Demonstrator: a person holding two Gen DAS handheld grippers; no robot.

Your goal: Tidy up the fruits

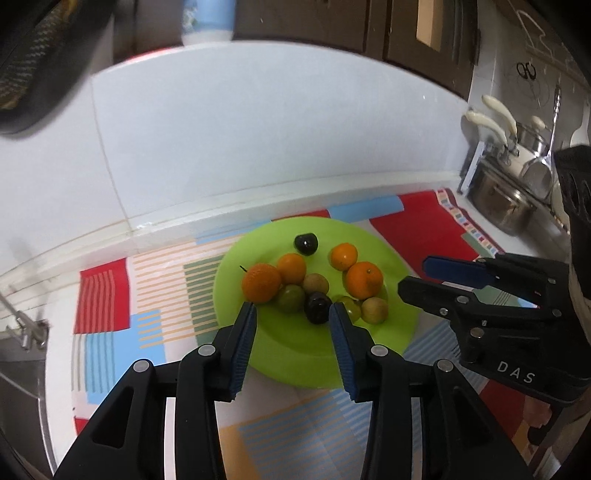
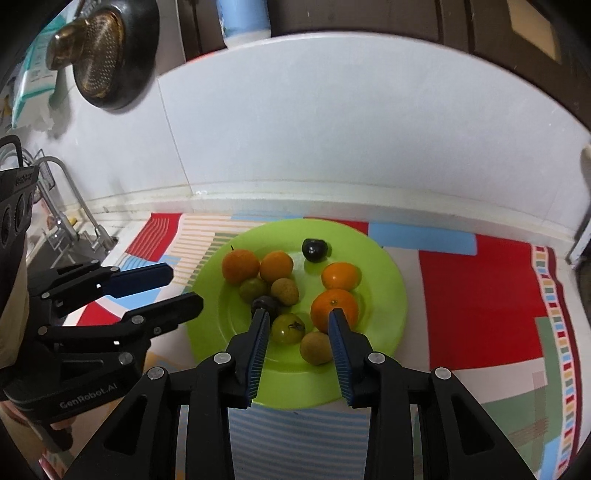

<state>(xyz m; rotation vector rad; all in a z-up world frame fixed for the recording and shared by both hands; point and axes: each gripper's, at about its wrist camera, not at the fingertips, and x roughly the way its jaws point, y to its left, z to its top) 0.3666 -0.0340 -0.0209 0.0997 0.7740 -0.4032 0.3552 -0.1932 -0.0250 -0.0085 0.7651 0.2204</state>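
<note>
Both tongs gape (empty) above the fruit-laden green plate.

In the right wrist view the finger covers part of the dark fruit; the blue-white container at top centre is cut by the frame edge
</note>
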